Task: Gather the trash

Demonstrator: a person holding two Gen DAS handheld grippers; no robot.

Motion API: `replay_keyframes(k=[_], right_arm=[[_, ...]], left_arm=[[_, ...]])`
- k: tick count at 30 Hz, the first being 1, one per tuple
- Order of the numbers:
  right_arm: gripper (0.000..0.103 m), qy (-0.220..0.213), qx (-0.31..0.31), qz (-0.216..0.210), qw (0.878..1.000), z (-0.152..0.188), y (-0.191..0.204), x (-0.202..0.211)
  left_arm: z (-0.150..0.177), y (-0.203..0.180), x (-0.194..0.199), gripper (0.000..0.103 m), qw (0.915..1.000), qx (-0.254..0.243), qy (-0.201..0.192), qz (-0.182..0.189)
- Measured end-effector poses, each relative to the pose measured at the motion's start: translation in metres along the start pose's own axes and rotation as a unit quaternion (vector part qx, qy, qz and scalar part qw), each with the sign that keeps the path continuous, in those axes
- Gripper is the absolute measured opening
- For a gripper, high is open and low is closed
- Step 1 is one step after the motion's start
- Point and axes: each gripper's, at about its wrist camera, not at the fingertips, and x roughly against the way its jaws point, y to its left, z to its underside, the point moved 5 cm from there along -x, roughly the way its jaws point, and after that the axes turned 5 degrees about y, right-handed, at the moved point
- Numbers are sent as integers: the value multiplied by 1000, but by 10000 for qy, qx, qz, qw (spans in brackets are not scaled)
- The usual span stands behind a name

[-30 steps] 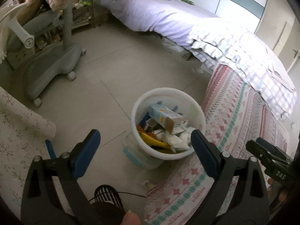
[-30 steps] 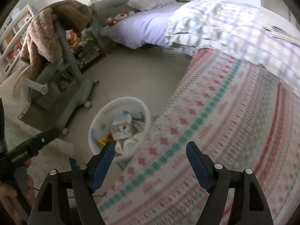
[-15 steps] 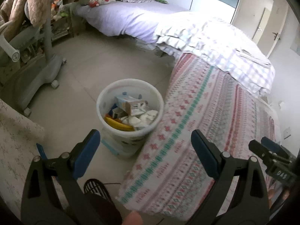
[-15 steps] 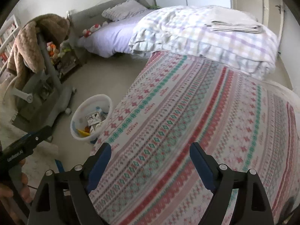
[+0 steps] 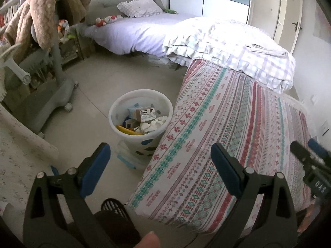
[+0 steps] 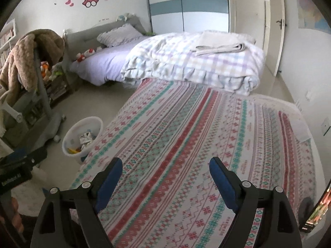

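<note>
A white trash bin [image 5: 163, 105] stands on the floor against the side of the patterned bed [image 5: 238, 128]. It holds a cardboard box [image 5: 143, 113], crumpled paper and a yellow piece. The bin also shows in the right wrist view [image 6: 71, 133]. My left gripper [image 5: 160, 153] is open and empty, above the floor and the bed's near corner, short of the bin. My right gripper [image 6: 165, 166] is open and empty over the patterned bed cover [image 6: 196, 144].
A grey wheeled chair [image 5: 51, 95] draped with a brown blanket [image 5: 43, 14] stands left of the bin. A second bed [image 5: 144, 31] with a folded checked quilt [image 5: 238, 47] lies behind. A flowered cloth [image 5: 18, 157] is at the near left. A small clear container [image 5: 128, 155] sits by the bin's base.
Both grippers have pulled back and risen away from the bin. The right view has swung to the right over the patterned bed. Both jaws stay open.
</note>
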Motion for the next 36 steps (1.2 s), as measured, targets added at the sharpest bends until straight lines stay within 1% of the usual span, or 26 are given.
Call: replay_keyframes(k=[6, 10, 13, 19, 36], right_arm=[[88, -308, 185, 65, 9993, -1, 7, 10], [88, -239, 143, -27, 9996, 1, 7, 6], [88, -146, 110, -20, 9998, 3, 7, 1], [88, -105, 137, -42, 9998, 5, 9, -2], [88, -48, 125, -98, 9999, 6, 10, -3]], left_arm=[[9, -10, 1, 97, 9999, -115, -34, -63], [12, -17, -1, 97, 9998, -189, 19, -39], [13, -22, -2, 97, 9998, -211, 69, 25], [13, -26, 2, 97, 9996, -270, 16, 90], [15, -22, -2, 97, 9996, -234, 108, 110]])
